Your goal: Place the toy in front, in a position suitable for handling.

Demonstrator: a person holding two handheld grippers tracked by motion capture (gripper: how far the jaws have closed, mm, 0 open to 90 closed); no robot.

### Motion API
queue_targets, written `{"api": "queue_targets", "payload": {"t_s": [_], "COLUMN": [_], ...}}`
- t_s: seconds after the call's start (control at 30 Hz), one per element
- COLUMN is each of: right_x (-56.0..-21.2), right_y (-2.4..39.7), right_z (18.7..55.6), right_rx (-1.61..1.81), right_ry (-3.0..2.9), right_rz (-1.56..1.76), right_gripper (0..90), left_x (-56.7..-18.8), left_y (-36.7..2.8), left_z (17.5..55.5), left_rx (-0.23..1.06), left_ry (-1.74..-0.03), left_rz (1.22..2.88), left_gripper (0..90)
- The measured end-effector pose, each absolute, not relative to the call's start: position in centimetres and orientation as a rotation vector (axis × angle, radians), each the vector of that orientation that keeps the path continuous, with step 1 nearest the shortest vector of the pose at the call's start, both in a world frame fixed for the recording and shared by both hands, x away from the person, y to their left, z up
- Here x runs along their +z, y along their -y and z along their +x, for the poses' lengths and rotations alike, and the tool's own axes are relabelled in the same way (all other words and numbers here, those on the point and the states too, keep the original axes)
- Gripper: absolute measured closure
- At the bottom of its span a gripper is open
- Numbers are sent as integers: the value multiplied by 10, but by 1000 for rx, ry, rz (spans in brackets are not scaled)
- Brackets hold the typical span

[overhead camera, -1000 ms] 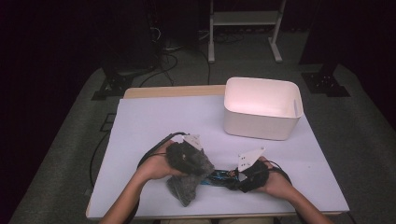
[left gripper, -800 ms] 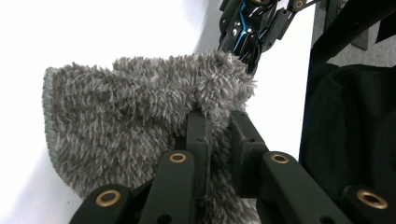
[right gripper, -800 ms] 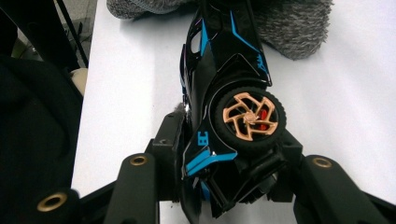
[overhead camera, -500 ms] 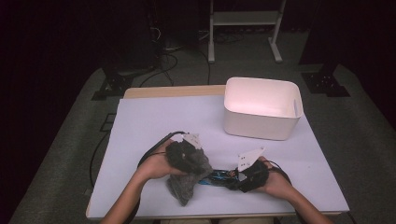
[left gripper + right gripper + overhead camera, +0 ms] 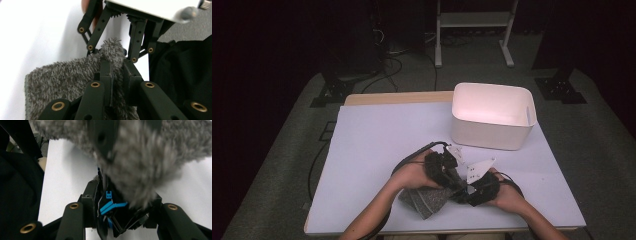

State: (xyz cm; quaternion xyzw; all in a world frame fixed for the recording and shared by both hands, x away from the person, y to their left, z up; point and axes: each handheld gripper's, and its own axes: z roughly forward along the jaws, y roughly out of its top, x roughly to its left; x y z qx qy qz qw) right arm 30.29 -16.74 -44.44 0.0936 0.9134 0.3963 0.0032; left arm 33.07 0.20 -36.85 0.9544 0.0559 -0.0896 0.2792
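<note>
Cloth (image 5: 428, 201) sits lower centre of the high view, on the white table (image 5: 377, 145), near its front edge, between both hands. Grey, fuzzy, partly folded.

L gripper (image 5: 447, 172): jaws together, clamped on a cloth edge. Clear in the left gripper view: a tuft of cloth (image 5: 110, 53) pokes up past the pinched jaws in mid frame.

R gripper (image 5: 472, 192): jaws part closed. In the right gripper view there's a dark flat piece w/ blue marks (image 5: 110, 206) between them, low centre, and cloth (image 5: 140, 157) hangs across the top of the frame right in front. Can't tell if the pads actually bite on cloth or just on that piece.

Bin (image 5: 492, 116) upper right of the high view, well apart from the cloth, looks empty.

Step, imo: mid-fold or a regrip, both tools meet at one corner of the cloth.

Next move needs: R to get a sure hold on the edge before L lets go, else the fold drops open. Then keep the cloth low and taut. Probably ends up in the bin, but that's a guess.
</note>
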Motion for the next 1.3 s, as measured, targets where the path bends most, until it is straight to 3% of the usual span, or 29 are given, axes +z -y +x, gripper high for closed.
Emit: {"api": "queue_targets", "payload": {"t_s": [0.23, 0.37, 0.87, 1.03, 1.3], "right_x": [-443, -441, -440, -440, -440], "right_y": [171, 178, 175, 174, 174], "right_z": [303, 304, 301, 301, 302], "right_rx": [1279, 1297, 1294, 1288, 1289], "right_ry": [-2858, -2843, -2847, -2844, -2845], "right_rz": [298, 307, 307, 301, 301], "right_gripper": [504, 531, 559, 559, 559], "left_x": [-368, -368, -369, -368, -367], "left_y": [-19, -27, 17, 6, -54], "left_z": [333, 335, 329, 330, 337], "left_rx": [-229, -234, -284, -264, -233], "left_ry": [-190, -211, -105, -126, -275], "left_rz": [2567, 2558, 2571, 2574, 2554], "left_gripper": [806, 806, 806, 808, 808]}}
